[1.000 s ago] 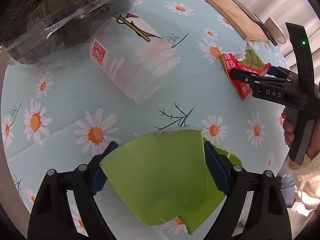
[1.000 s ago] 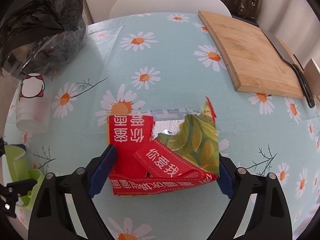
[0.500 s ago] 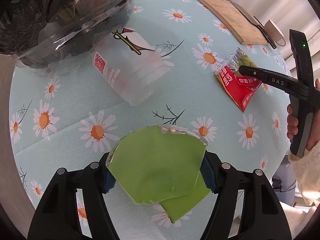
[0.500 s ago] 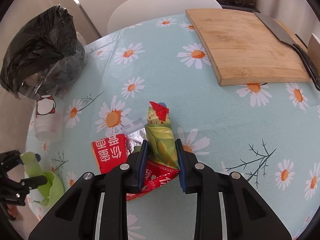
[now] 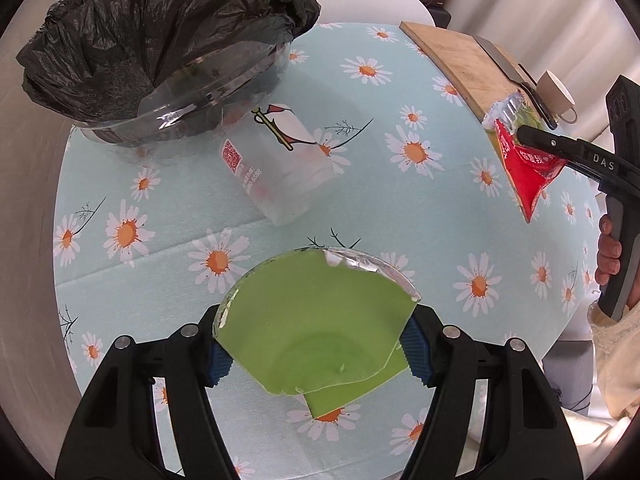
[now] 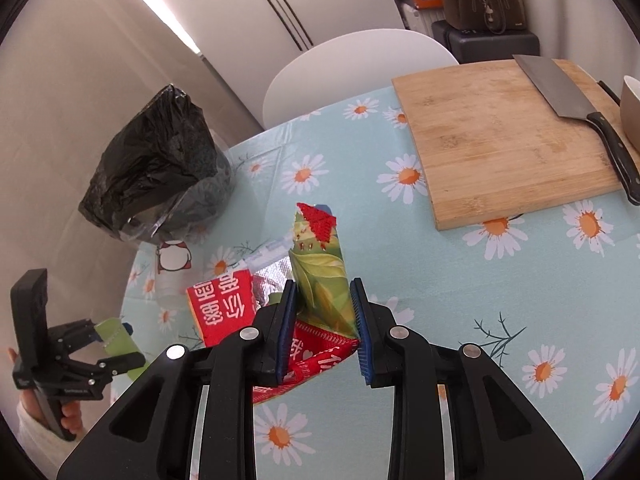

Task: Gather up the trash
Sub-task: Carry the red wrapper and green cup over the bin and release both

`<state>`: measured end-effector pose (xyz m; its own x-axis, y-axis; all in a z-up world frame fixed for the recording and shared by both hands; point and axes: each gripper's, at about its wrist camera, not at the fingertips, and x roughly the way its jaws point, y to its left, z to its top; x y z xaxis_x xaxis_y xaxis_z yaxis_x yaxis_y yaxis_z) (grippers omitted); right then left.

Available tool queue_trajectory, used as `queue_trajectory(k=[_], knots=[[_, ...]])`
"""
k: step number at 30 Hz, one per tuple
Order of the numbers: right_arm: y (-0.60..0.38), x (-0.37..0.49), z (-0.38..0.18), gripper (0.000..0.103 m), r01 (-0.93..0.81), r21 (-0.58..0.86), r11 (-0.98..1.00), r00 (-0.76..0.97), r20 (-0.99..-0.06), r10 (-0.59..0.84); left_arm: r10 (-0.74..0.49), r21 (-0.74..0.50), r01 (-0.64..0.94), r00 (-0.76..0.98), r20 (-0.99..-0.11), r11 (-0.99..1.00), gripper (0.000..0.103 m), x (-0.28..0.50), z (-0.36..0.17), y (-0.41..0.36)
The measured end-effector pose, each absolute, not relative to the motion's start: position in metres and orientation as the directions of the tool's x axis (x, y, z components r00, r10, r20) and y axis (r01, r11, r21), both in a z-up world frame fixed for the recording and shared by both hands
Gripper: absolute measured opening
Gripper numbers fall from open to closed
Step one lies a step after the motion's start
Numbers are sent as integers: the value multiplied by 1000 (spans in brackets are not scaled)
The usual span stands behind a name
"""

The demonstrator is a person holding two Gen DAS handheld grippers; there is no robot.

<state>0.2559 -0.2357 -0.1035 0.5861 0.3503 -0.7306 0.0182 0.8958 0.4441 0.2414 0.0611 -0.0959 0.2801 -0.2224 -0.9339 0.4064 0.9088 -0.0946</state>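
Observation:
A torn green wrapper (image 5: 316, 320) is pinched between the blue pads of my left gripper (image 5: 316, 354), a little above the daisy tablecloth. My right gripper (image 6: 324, 328) is shut on a crumpled red and green snack wrapper (image 6: 320, 280), which is lifted off the cloth. In the left wrist view the right gripper (image 5: 536, 136) carries that red wrapper (image 5: 528, 172) at the right edge. A black-lined clear bin (image 5: 160, 40) stands at the far left of the table. A frosted plastic cup (image 5: 280, 168) lies on its side beside the bin.
A wooden cutting board (image 6: 500, 140) with a cleaver (image 6: 560, 92) lies at the far right, with a pale bowl (image 6: 632, 108) beside it. A white chair (image 6: 352, 64) stands behind the round table. A person's hand (image 5: 608, 256) holds the right gripper's handle.
The right gripper closed on the red wrapper, crumpled it and lifted it off the table. The left gripper rose with the green wrapper, and the bin came more into view.

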Motion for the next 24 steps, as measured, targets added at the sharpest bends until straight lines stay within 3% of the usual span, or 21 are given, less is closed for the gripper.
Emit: queue_trajectory(k=[24], knots=[[-254, 223, -56, 25, -129, 298, 946, 592, -742, 315, -207, -88, 286, 420, -883, 954, 68, 209, -20, 74]])
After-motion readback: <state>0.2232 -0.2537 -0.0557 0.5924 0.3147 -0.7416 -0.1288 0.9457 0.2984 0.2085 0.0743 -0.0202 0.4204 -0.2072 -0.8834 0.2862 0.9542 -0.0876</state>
